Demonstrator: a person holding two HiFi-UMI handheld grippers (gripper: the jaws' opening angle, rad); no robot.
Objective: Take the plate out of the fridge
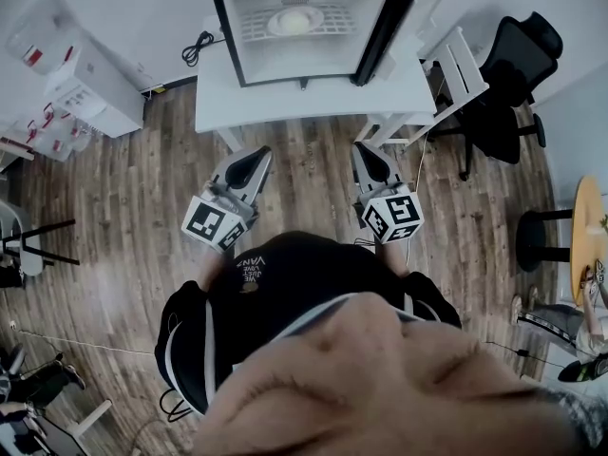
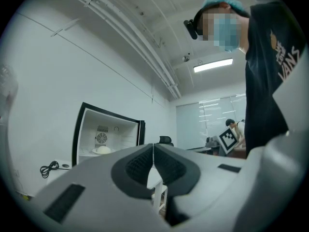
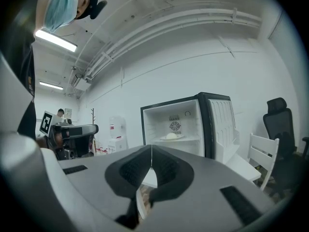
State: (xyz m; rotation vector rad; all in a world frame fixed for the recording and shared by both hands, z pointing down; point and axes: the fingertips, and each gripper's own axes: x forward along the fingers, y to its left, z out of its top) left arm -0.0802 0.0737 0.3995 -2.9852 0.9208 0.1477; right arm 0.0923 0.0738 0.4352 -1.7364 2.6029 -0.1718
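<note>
**A:** Where is the plate?

**B:** The round white plate [image 1: 294, 20] sits on the wire shelf inside the small black-framed fridge [image 1: 372, 38]. The fridge door stands open to the right. A pale mound lies on the plate, but I cannot tell what it is.

**A:** What does the fridge stand on?

**B:** It stands on a white table [image 1: 313, 101] against the far wall, with a coiled black cable [image 1: 197, 46] at the table's left end. The brown wood-plank floor [image 1: 123, 198] spreads out below. A black office chair [image 1: 508, 74] is on the right and a white water dispenser [image 1: 84, 79] is far left.

**A:** And the grippers?

**B:** The left gripper [image 1: 256, 152] and the right gripper [image 1: 365, 148] are held near the person, well apart from the fridge and pointing towards it. Each has its pads pressed together with nothing between them.

**A:** Is anything hard to see?

**B:** The person's head and dark shirt fill the near edge and mostly hide the hands. A yellow round tabletop [image 1: 587, 240] is cut off at the right.
</note>
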